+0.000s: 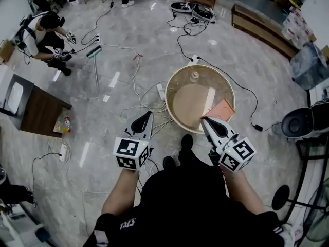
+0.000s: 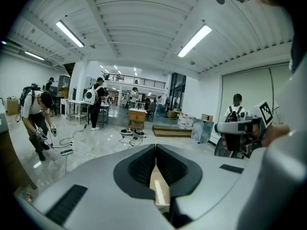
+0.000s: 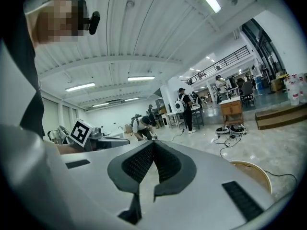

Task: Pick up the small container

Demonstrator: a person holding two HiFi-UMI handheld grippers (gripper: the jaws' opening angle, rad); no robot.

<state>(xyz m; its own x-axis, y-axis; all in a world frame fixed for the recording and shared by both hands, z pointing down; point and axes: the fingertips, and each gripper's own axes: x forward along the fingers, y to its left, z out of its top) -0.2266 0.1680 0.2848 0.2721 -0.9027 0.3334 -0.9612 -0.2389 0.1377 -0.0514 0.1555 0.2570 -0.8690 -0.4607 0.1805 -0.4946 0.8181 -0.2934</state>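
Observation:
The small container [image 1: 194,76], a little clear jar, stands at the far side of a round tan table [image 1: 177,86]. A pink-orange board [image 1: 223,108] and a white strip [image 1: 209,101] lie on the table's near right. My left gripper [image 1: 149,113] hovers over the floor left of the table, jaws closed together with nothing between them [image 2: 155,147]. My right gripper [image 1: 202,119] is at the table's near edge beside the board, its jaws also closed and empty [image 3: 152,143]. Both are well short of the container.
Cables and a power strip [image 1: 160,91] trail over the marble floor around the table. A dark wooden desk [image 1: 38,112] stands at left, a crouching person [image 1: 46,35] beyond it. A black bin [image 1: 300,122] sits at right, wooden pallets [image 1: 259,24] farther back.

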